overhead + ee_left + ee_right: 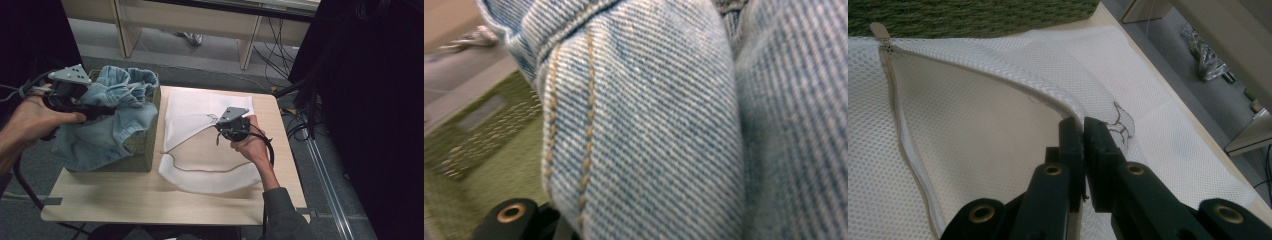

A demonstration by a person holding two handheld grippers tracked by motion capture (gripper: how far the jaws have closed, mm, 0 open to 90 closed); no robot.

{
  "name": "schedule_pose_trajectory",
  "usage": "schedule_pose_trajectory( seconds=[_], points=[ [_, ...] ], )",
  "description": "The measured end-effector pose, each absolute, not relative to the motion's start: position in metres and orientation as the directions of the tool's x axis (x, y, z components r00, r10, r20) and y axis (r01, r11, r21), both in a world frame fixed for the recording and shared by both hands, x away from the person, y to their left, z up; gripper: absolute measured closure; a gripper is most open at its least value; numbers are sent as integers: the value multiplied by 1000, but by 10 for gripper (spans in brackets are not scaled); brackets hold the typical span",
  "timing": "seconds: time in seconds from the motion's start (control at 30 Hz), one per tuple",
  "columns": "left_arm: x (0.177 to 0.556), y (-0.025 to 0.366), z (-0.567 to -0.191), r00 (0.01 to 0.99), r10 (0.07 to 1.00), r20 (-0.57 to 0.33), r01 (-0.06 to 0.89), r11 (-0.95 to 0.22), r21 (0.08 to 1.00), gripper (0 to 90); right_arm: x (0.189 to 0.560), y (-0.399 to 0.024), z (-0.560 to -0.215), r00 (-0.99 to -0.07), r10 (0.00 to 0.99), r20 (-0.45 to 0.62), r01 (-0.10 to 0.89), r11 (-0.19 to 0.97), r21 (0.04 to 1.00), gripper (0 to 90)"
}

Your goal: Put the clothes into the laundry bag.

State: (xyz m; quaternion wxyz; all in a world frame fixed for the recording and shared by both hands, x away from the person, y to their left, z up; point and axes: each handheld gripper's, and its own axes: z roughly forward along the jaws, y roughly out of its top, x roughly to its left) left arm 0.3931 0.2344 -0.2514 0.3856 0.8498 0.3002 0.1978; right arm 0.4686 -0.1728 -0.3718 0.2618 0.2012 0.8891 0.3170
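Between the left gripper's (pixel 102 111) fingers, pinched tight, are the blue jeans (pixel 107 130), half out of the green basket (pixel 142 150). The right gripper's (pixel 220 131) fingers pinch the mesh bag's (pixel 210 177) open edge beside the zipper (pixel 890 95). Next, I think, the jeans go across into the bag's mouth. Bare table (pixel 150 200) lies near.

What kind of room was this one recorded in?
Probably a lab or office workspace, not a home: a small wooden table on grey floor, black curtains at the sides, loose cables under a light-wood desk behind.
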Motion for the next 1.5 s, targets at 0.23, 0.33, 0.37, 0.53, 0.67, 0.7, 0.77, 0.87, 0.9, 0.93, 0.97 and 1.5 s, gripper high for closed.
schedule_pose_trajectory(
  seconds=[0.23, 0.33, 0.37, 0.53, 0.67, 0.7, 0.77, 0.87, 0.9, 0.93, 0.97, 1.5],
  points=[
    [365, 198, -261, 833, 554, 19, 313, -498, 808, 681, 469, -177, -361, -769, 531, -356, 164, 703, 692, 880],
    [358, 180, -267, 862, 507, -11, 299, -489, 819, 680, 470, -178, -357, -765, 534, -360, 157, 697, 700, 880],
    [358, 174, -270, 873, 487, -21, 291, -487, 824, 678, 470, -178, -356, -766, 533, -360, 153, 695, 703, 880],
    [359, 135, -289, 910, 410, -65, 283, -498, 820, 673, 470, -179, -355, -763, 544, -349, 159, 682, 714, 880],
    [366, 102, -315, 922, 367, -124, 311, -510, 802, 672, 470, -180, -354, -768, 540, -345, 156, 680, 716, 880],
    [366, 102, -315, 922, 367, -124, 311, -510, 802, 672, 470, -180, -354, -768, 540, -345, 156, 680, 716, 880],
    [368, 91, -325, 923, 355, -150, 328, -517, 791, 671, 471, -181, -353, -770, 544, -333, 157, 667, 728, 880],
    [377, 75, -343, 921, 354, -161, 348, -567, 746, 669, 470, -188, -348, -767, 553, -325, 152, 649, 745, 880],
    [379, 71, -347, 920, 359, -158, 353, -581, 733, 668, 470, -189, -347, -767, 557, -318, 155, 642, 751, 880],
    [379, 71, -347, 920, 359, -158, 353, -581, 733, 667, 470, -189, -345, -765, 559, -320, 154, 640, 753, 881],
    [386, 65, -355, 921, 360, -152, 355, -608, 711, 665, 469, -190, -343, -759, 559, -333, 144, 643, 752, 881],
    [445, 30, -399, 848, 490, -201, 492, -589, 641, 648, 459, -173, -335, -777, 532, -336, 123, 653, 747, 884]
  ],
)
